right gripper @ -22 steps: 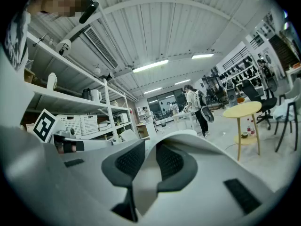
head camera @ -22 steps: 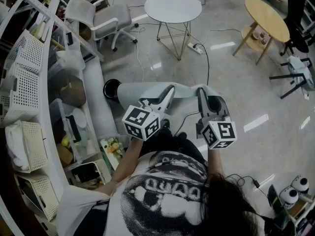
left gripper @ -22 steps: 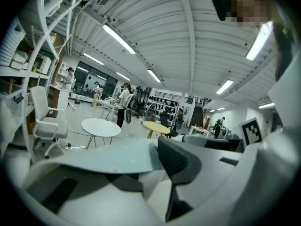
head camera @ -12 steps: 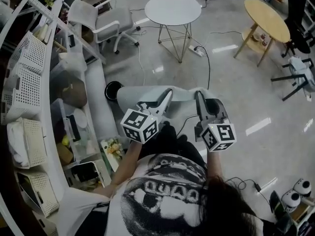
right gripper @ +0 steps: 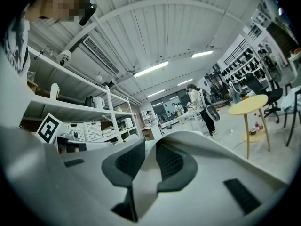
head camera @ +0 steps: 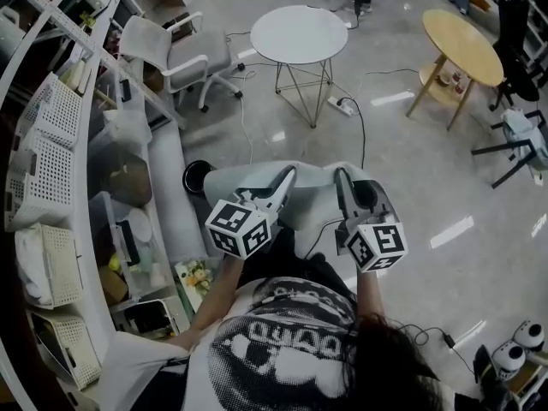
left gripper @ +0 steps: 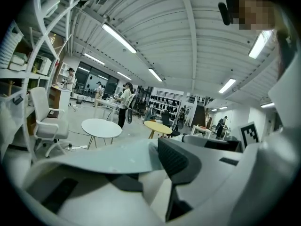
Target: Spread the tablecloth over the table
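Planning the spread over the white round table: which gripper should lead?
Probably left. Both left gripper and right gripper clamp the tablecloth, but the white table lies ahead of the left; the right faces the yellow table.

tablecloth between left tool and right tool, round table beyond

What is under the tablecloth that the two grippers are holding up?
Only the shiny floor shows around the tablecloth. A black round object sticks out at its left edge, and a black cable disappears at its far edge. Whatever else lies below is covered.
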